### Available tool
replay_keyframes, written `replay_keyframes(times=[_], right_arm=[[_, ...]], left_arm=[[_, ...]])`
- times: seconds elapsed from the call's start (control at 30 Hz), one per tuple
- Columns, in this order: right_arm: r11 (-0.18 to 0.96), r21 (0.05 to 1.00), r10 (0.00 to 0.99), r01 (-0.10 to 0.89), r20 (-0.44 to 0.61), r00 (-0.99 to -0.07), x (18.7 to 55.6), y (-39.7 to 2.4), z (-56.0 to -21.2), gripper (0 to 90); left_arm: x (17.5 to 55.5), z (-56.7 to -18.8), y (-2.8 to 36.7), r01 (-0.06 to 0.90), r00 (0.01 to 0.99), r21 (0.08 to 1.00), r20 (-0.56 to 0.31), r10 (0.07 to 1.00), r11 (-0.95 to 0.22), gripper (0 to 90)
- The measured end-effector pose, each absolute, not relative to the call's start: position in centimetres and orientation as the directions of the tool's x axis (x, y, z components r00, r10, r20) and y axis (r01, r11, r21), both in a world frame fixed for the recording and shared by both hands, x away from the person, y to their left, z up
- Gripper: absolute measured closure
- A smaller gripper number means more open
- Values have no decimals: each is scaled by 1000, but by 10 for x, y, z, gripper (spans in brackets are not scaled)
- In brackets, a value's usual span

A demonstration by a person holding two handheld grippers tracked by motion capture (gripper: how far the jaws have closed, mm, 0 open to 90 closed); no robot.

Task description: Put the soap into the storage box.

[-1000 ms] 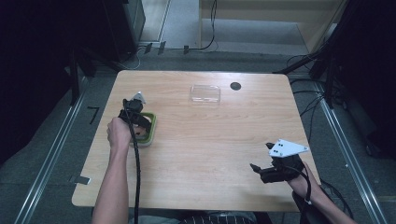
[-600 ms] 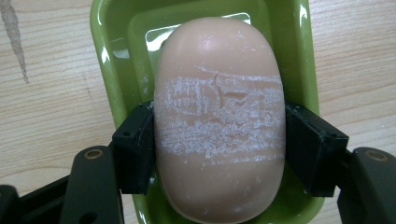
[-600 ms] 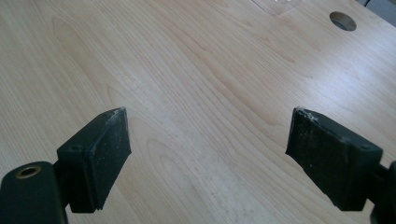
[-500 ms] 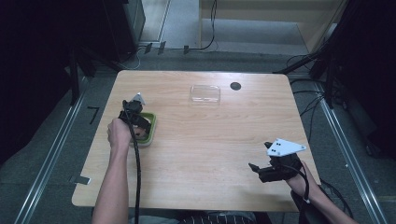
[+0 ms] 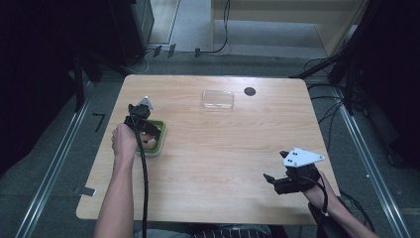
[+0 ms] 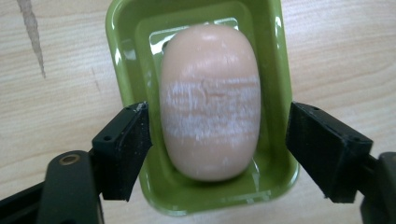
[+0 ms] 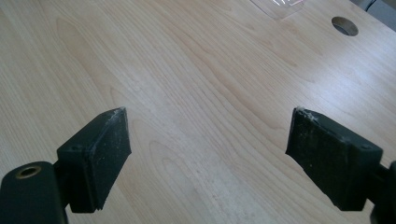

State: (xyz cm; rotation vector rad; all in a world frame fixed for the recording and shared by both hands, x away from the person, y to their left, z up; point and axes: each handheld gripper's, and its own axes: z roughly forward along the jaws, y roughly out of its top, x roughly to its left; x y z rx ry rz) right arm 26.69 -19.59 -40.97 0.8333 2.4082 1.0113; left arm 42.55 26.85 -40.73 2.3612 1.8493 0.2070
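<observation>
Your left claw (image 6: 217, 154) has just been opening: a second ago it was pinched tight over the green dish (image 6: 126, 60), and now its jaws stand apart on either side of the soap (image 6: 210, 102), neither pad pressing on it. The bar lies flat in the dish, its long axis running away from the claw, with a pale scuffed band across its middle right where the pads line up. That reads as a release, so the soap now looks set down in the dish and that step looks done. The other reading is that you are spreading to take it. Either way, nothing is held at this moment.

On the table (image 5: 223, 163) the dish (image 5: 159, 136) sits near the left edge, under your left claw (image 5: 143, 126) and hand (image 5: 124, 141).

To the right of the dish, toward the far edge, lies a clear lid (image 5: 217, 99), and just past it a dark round hole (image 5: 250, 91) in the tabletop.

Well to the right of the dish, near the front corner, your right claw (image 5: 272, 179) rests low over bare wood. Its jaws (image 7: 205, 158) are wide apart with nothing between them.
</observation>
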Motion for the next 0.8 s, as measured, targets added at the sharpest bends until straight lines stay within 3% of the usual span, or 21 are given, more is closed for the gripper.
replay_keyframes(times=[0.23, 0.8], right_arm=[[560, 740, 658, 372, -124, -742, 267, -196, -410, 135], [558, 740, 663, 375, -126, -738, 265, -198, -410, 136]], left_arm=[[415, -392, 268, 948, 266, 177, 19, 964, -265, 140], [377, -369, 268, 934, 327, 145, 29, 945, -328, 128]])
